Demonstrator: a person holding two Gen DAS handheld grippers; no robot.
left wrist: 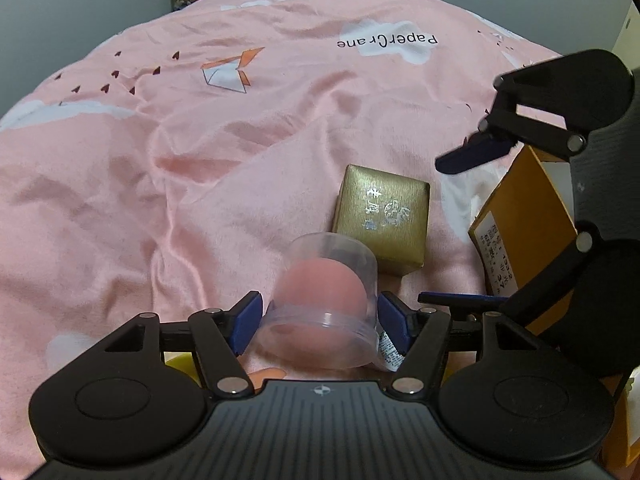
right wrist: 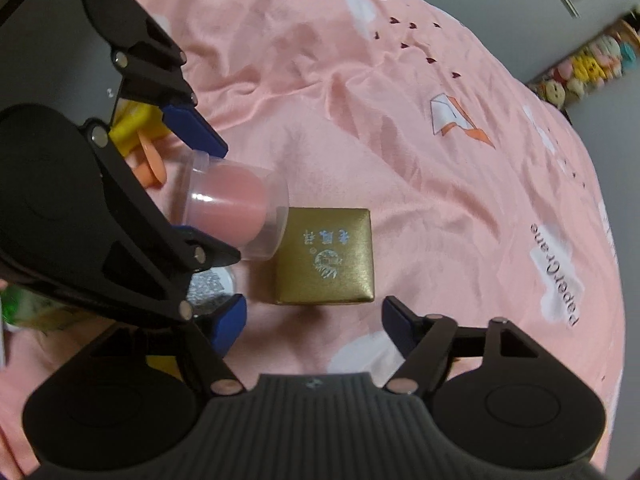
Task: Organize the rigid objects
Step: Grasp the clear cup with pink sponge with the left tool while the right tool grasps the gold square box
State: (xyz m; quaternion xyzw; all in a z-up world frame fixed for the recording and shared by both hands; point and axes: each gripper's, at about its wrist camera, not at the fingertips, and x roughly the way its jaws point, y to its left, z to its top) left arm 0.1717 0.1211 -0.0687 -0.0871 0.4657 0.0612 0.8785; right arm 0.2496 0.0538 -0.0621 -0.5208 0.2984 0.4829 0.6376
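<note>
Left tool (left wrist: 320, 318) clamped on clear jar (left wrist: 326, 304) with pink ball inside, blue pads pressing 2 sides. Jar held just above pink bed cover (left wrist: 160, 168), tip near gold box (right wrist: 326, 256). Right tool (right wrist: 314, 322) apart, nothing between pads, hovering just short of gold box. Orange box (left wrist: 520, 224) beside.

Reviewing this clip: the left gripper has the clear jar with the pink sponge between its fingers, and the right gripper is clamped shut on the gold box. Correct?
Not quite. The right gripper is not clamped on the gold box: the right wrist view shows its jaws open, the box beyond the fingertips and untouched. The left gripper does have the clear jar between its fingers.
</note>
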